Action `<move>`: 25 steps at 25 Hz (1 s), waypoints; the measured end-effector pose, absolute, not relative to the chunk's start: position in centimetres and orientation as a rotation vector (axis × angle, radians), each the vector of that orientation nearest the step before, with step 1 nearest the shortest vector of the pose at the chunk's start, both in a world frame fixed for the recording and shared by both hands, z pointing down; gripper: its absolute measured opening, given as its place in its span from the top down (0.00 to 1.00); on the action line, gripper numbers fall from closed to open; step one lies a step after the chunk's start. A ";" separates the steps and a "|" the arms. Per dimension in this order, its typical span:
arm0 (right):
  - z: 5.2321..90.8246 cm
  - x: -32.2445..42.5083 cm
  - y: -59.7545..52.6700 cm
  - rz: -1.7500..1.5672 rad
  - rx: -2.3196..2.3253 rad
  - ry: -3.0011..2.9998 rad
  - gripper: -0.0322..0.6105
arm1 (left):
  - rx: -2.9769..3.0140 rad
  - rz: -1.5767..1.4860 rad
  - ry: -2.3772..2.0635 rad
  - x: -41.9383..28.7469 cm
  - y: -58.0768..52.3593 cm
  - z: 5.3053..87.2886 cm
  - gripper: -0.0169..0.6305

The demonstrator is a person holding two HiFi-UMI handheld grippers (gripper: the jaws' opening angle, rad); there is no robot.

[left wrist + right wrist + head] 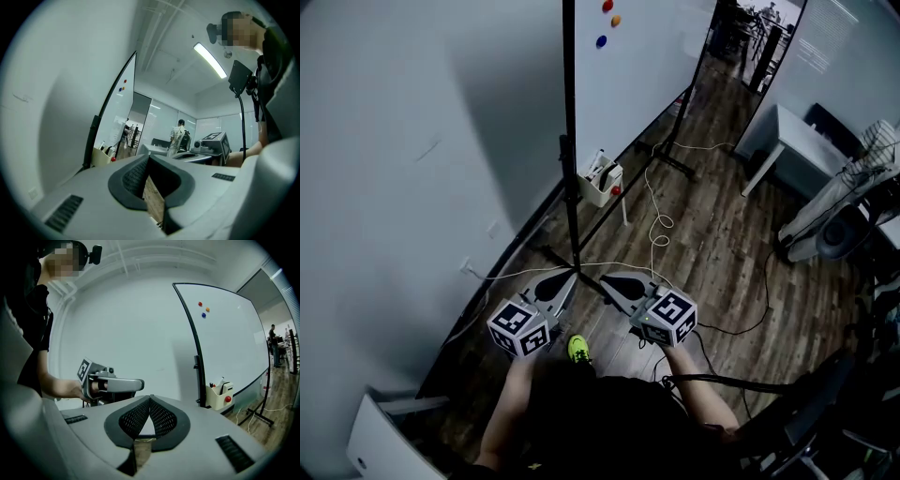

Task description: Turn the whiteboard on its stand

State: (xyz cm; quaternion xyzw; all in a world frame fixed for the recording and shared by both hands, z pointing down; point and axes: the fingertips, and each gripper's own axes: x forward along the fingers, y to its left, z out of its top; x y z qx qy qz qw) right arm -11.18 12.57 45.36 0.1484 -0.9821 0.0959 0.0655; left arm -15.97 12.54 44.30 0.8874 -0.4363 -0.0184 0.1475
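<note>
The whiteboard stands on a black wheeled stand beside the grey wall, and I see it nearly edge-on. Red, orange and blue magnets stick near its top. A cream pen box hangs on its lower edge. My left gripper and right gripper are side by side, short of the stand's post, both shut and empty. The board's edge shows in the left gripper view beyond the closed left gripper. Its white face fills the right gripper view beyond the closed right gripper.
White and black cables trail over the wooden floor around the stand's feet. A white desk and a fan stand at the right. The grey wall runs close on the left. A person stands far off.
</note>
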 end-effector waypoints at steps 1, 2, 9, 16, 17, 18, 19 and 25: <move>45.2 -11.6 12.2 0.289 0.448 -2.962 0.92 | 2.557 -0.050 -1.252 -16.3 12.1 44.2 0.98; 45.1 -12.0 11.9 0.288 0.447 -2.961 0.92 | 2.558 -0.049 -1.250 -16.7 11.8 44.1 0.98; 45.1 -14.5 9.1 0.277 0.506 -2.931 0.92 | 2.590 -0.053 -1.206 -19.1 9.0 43.7 0.98; 44.7 -16.1 4.9 0.256 0.612 -2.932 0.92 | 2.617 -0.037 -1.172 -21.1 4.8 44.0 0.98; 44.6 -16.2 4.6 0.252 0.618 -2.931 0.92 | 2.619 -0.035 -1.169 -21.1 4.5 44.0 0.98; 44.5 -16.3 4.4 0.246 0.623 -2.932 0.92 | 2.624 -0.034 -1.167 -21.1 4.2 43.9 0.98; 44.3 -16.3 4.1 0.241 0.628 -2.933 0.92 | 2.630 -0.033 -1.167 -21.2 3.8 43.8 0.98; 44.9 -16.4 1.9 0.241 0.632 -2.932 0.92 | 2.665 -0.028 -1.208 -21.8 0.4 42.6 0.98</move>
